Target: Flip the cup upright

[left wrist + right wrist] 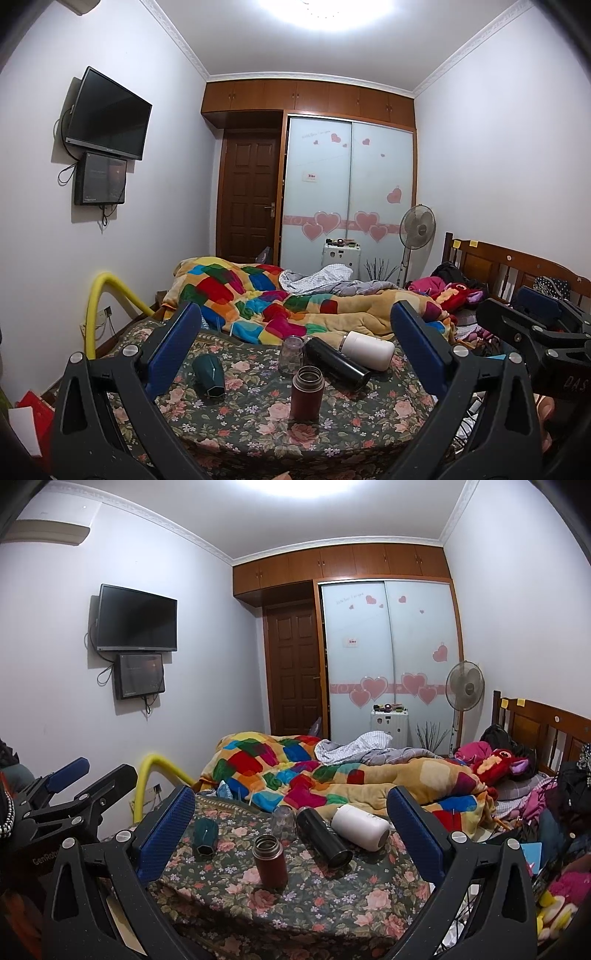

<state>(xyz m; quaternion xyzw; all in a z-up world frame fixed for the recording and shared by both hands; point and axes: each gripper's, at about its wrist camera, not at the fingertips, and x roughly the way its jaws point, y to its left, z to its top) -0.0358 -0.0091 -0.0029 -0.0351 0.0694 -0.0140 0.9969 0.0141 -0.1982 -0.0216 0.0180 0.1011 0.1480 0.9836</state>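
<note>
Since three cups (208,376) lie tipped on the floral bed (258,435), both the left tool (295,354) and right tool (291,834) hover wide open, empty, ready to choose.

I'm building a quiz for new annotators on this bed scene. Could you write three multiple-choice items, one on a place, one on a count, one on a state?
1. Where does the clear cup stand?
A. Behind the brown flask
B. On the colourful quilt
C. On the floor

2. How many vessels lie on their sides?
A. One
B. Three
C. Five

3. How is the brown flask standing?
A. Upside down
B. On its side
C. Upright, mouth open

Key:
1. A, the cup sits farther back on the floral cover.
2. B, the green cup, black flask and white bottle lie down.
3. C, its open mouth faces up.

Both the left tool and right tool are open, holding nothing.
</note>
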